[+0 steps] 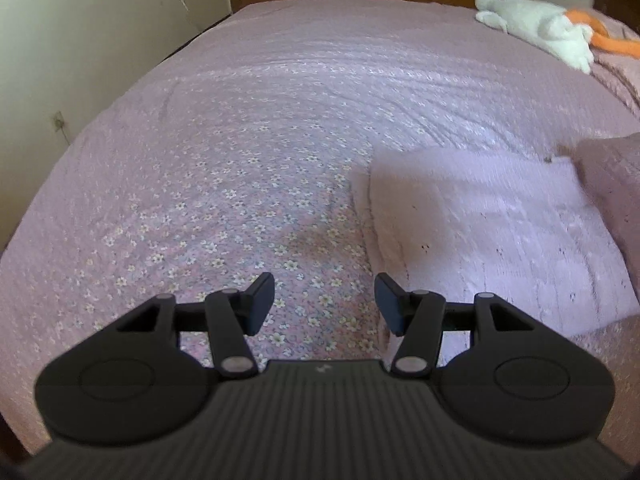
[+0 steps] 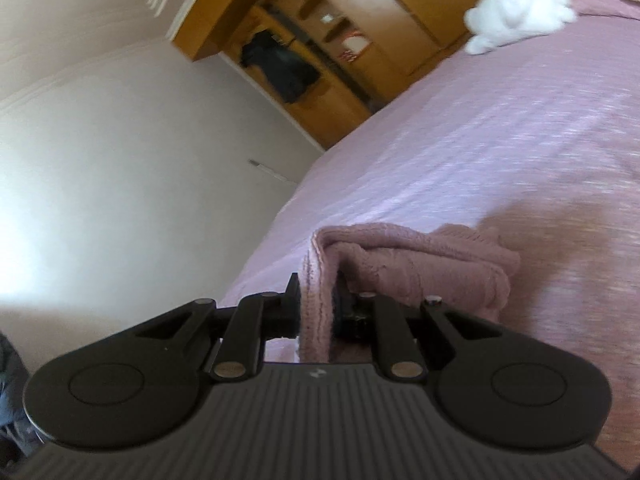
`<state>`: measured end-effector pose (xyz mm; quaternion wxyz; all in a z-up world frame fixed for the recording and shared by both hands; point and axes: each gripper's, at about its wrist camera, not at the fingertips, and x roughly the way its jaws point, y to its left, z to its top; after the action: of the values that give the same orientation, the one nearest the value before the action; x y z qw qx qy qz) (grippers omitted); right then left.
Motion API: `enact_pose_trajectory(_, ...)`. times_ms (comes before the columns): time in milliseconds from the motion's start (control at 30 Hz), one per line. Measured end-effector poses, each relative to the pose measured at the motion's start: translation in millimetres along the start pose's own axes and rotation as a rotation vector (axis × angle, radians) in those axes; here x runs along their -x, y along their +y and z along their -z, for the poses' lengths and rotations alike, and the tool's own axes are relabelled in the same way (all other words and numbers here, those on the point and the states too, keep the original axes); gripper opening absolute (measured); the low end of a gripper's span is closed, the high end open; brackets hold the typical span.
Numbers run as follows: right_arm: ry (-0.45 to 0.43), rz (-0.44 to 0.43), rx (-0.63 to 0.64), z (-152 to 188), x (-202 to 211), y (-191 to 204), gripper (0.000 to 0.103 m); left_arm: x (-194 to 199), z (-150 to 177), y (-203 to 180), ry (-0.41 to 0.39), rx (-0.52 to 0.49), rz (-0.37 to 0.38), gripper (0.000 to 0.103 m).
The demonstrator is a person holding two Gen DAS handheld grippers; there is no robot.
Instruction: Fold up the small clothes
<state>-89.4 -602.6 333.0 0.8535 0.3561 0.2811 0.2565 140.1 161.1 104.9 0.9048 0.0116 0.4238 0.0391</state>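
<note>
A pale pink folded cloth (image 1: pixel 488 232) lies on the bed to the right of my left gripper (image 1: pixel 324 304), which is open and empty just above the bedspread. A darker pink knitted garment (image 1: pixel 612 184) hangs in at the right edge of the left wrist view, over the folded cloth. In the right wrist view my right gripper (image 2: pixel 318 304) is shut on that pink knitted garment (image 2: pixel 420 264), whose bunched folds hang past the fingers above the bed. This view is tilted and blurred.
The bed (image 1: pixel 260 120) has a pink flowered bedspread. A white and orange plush toy (image 1: pixel 540 28) lies at the far right corner. A wall (image 1: pixel 80 60) runs along the bed's left side. Wooden wardrobes (image 2: pixel 320 52) stand beyond the foot.
</note>
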Motion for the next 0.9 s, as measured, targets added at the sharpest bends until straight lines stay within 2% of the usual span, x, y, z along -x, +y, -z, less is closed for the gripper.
enact_pose_trajectory(200, 0.086, -0.063, 0.108, 15, -42, 66, 0.016, 1, 4, 23, -0.015, 0.026, 0.007, 0.057)
enact_pose_trajectory(333, 0.179, -0.081, 0.13, 42, -76, 98, 0.016, -1, 6, 43, -0.016, 0.044, -0.012, 0.057)
enact_pose_trajectory(533, 0.351, -0.037, 0.122, 101, -132, 109, 0.016, -2, 7, 71, -0.03, 0.1, -0.027, 0.057)
enact_pose_trajectory(633, 0.388, -0.011, 0.154, 123, -142, 113, 0.017, -4, 7, 76, -0.034, 0.107, -0.037, 0.057)
enact_pose_trajectory(700, 0.383, -0.001, 0.172, 126, -140, 114, 0.017, -5, 7, 79, -0.036, 0.109, -0.041, 0.057)
enact_pose_trajectory(767, 0.368, 0.001, 0.194, 126, -135, 121, 0.022, -7, 5, 79, -0.041, 0.108, -0.035, 0.057)
enact_pose_trajectory(833, 0.368, -0.007, 0.19, 124, -131, 123, 0.036, -7, 4, 76, -0.045, 0.102, -0.026, 0.057)
enact_pose_trajectory(900, 0.378, -0.021, 0.18, 124, -116, 126, 0.042, -6, 0, 71, -0.054, 0.09, -0.01, 0.057)
